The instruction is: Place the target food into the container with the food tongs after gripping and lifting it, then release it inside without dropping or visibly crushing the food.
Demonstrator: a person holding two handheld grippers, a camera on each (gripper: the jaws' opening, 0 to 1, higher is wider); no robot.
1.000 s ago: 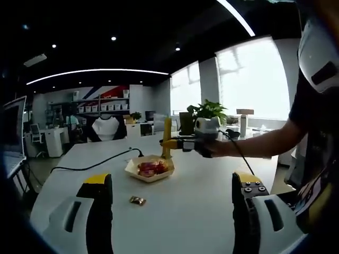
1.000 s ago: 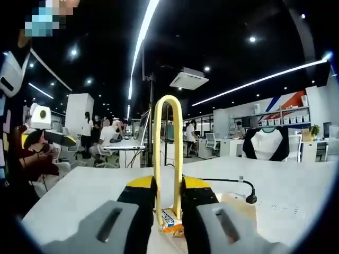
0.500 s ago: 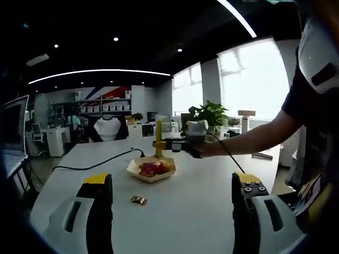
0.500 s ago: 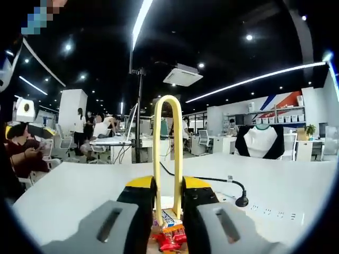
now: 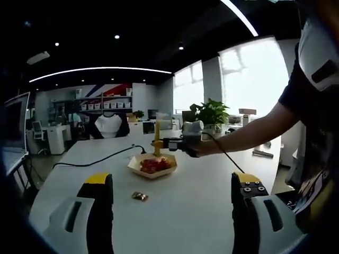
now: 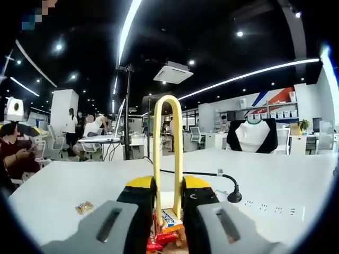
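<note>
We hold the right gripper (image 6: pixel 167 211) with its jaws clenched on the yellow U-shaped food tongs (image 6: pixel 167 153), and the tongs' tips pinch a small wrapped snack with an orange, white and blue wrapper (image 6: pixel 169 218) just above red-wrapped pieces already lying below. In the left gripper view those tongs (image 5: pixel 157 144) hang right over the shallow tan paper tray (image 5: pixel 152 166), which sits on the white surface (image 5: pixel 196 201) with red food heaped inside it. So we judge we are at the release step: to do it well, we should lower the tips close to the heap before easing the jaws, keep them inside the tray's rim, and open slowly so the snack settles rather than falls. The wrapper looks thin and crinkly, the snack light and flat, and it shows no crushing where the tips hold it. The left gripper (image 5: pixel 172 211) waits well back from the tray, its jaws released and wide apart with nothing between them. A small gold-wrapped sweet (image 5: pixel 140 196) lies loose on the surface, apart from the tray.
</note>
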